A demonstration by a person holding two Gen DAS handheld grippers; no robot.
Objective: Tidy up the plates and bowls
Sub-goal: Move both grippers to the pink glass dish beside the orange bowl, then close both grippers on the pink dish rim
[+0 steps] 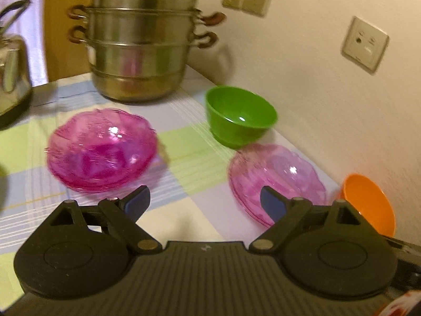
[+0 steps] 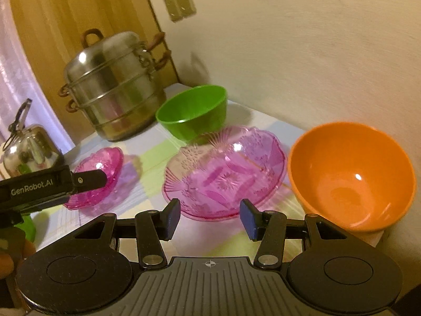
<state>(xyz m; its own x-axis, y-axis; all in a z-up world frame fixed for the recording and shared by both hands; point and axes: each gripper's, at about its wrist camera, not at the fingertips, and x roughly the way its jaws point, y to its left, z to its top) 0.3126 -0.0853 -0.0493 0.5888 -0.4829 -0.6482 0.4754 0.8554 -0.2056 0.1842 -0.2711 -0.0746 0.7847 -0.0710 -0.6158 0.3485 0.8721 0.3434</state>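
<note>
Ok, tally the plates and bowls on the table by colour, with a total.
Pink: 2, left plate and right plate
Green: 1, green bowl
Orange: 1, orange bowl
Total: 4
The left plate may be a stack; blur hides how many.

A home kitchen: a tiered steel steamer pot [image 1: 142, 42] and kettle [image 2: 29, 147] stand on a checked-cloth counter [image 1: 184, 142] beside wall sockets [image 1: 364, 44]
</note>
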